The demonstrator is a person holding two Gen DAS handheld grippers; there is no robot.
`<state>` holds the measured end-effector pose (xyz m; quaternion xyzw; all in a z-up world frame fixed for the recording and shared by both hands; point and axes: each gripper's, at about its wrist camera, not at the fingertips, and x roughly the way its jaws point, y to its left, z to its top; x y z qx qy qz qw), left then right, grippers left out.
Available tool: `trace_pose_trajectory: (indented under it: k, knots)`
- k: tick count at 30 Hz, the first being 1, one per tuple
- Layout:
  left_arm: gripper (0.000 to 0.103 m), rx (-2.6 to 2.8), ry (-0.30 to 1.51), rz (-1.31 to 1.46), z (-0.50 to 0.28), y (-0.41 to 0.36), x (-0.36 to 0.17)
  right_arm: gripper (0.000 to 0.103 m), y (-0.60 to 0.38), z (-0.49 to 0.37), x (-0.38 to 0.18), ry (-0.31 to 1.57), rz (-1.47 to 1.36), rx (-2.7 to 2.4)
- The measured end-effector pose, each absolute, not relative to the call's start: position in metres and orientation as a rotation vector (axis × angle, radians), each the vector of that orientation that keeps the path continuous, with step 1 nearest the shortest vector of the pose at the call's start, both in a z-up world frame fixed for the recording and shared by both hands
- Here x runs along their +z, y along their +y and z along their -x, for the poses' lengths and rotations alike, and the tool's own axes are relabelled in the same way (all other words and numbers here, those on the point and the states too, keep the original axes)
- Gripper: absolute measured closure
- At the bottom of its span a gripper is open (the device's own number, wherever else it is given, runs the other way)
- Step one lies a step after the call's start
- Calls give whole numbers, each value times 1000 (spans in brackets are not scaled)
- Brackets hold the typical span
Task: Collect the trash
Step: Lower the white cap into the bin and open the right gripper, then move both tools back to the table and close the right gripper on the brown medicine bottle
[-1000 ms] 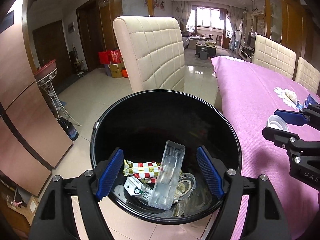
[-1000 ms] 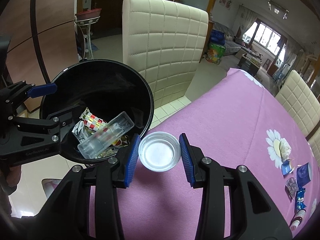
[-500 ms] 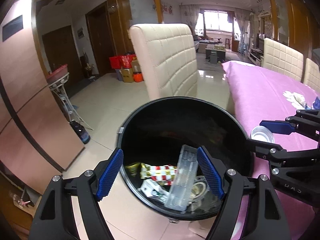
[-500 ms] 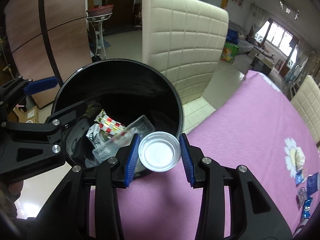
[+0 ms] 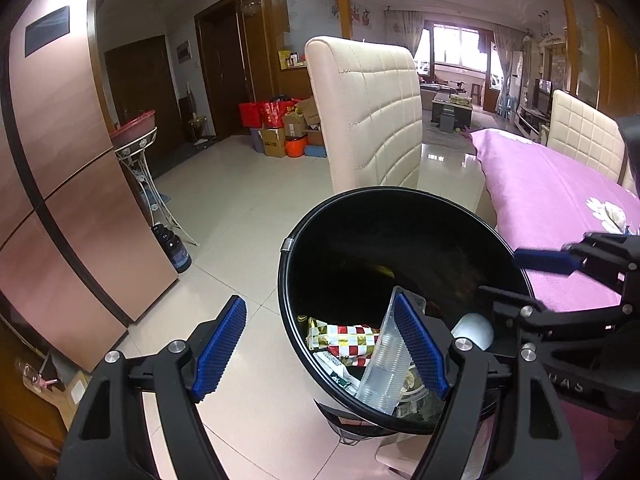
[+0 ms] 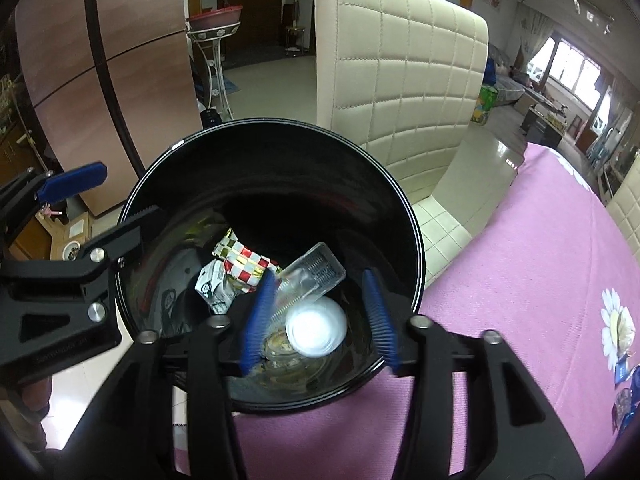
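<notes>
Half a second before, the right gripper [image 6: 318, 316] had clasped the white plastic lid [image 6: 316, 332]; its jaws had just been opening, and the lid now lay free between the blue pads [image 6: 260, 316], touching neither, blurred, inside the black trash bin [image 6: 412, 240]. Seen from the left wrist, it showed as a pale round patch [image 5: 472, 330] low in the bin [image 5: 288, 280]. Just past it lay a clear plastic tray [image 6: 316, 272], a red-and-white checkered wrapper [image 6: 244, 264] and a small green-and-white carton [image 6: 212, 286].

The left gripper [image 5: 320, 348] stood spread wide, gripping nothing, one finger over the floor and one over the bin's mouth, partly hiding the tray [image 5: 384, 364]. The bin stood against the edge of the table under its pink cloth [image 6: 520, 280], on which small blue wrappers [image 6: 624, 372] lay well off to the right. Behind the bin rose a cream quilted chair [image 6: 404, 72], and farther off a metal stand holding a red basin [image 5: 136, 128].
</notes>
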<state>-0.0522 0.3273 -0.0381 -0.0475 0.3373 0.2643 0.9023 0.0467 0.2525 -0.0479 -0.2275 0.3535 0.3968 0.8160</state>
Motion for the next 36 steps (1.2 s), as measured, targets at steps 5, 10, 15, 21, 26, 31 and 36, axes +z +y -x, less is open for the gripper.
trace_pose_trajectory:
  k: [5,10,15,21,26,31,36]
  knots:
    - [28,548,693,97,53,327,-36,27,244,-49,-46,717,482,797]
    - [28,517,693,87,45,314,-34,27,225,-57,-47,726,463,761]
    - [28,465,699,65,30,292,-36,27,196,-67,-49,734,437,713]
    - [28,386,705,64,6,254,-37,27,140,-84,-50,743,387,612]
    - [28,309,697,60,-19,217,-34,28,91,-98,-49,749,346,517]
    - [28,219,687,58,-50,170,-29,28,28,-115,-48,759,309,375]
    - [28,136,699,41,-77,125,-28,28,-39,-126,-47,753,273,226]
